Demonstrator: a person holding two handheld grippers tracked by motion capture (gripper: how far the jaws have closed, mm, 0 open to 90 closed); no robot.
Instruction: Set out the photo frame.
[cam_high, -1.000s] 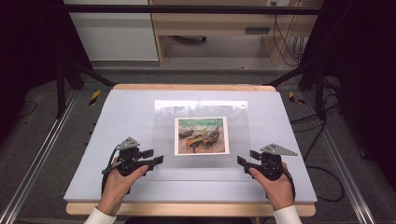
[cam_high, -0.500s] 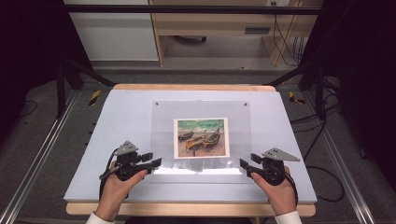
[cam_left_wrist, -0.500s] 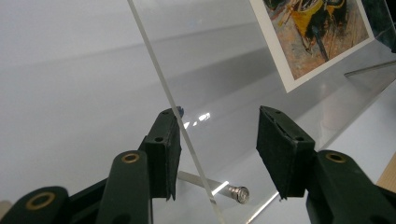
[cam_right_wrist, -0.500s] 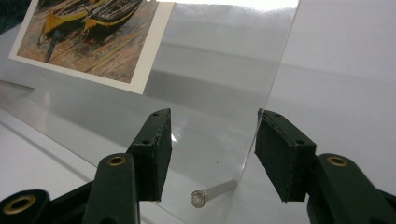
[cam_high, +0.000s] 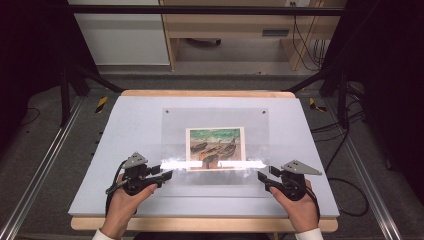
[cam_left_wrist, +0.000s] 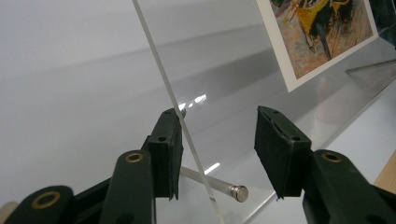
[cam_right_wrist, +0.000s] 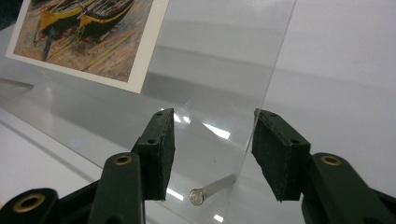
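Both claws, left (cam_high: 167, 174) and right (cam_high: 261, 176), closing in on the clear sheet's (cam_high: 215, 125) near corners, lower centre of frame, pads not pressing yet. My read: stiff, slick, scratch-prone; grip edges near the metal pegs (cam_left_wrist: 239, 192).

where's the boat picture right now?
High view: the boat picture lies mid-table, toward the near side, under the clear acrylic sheet, between the left tool and the right tool.
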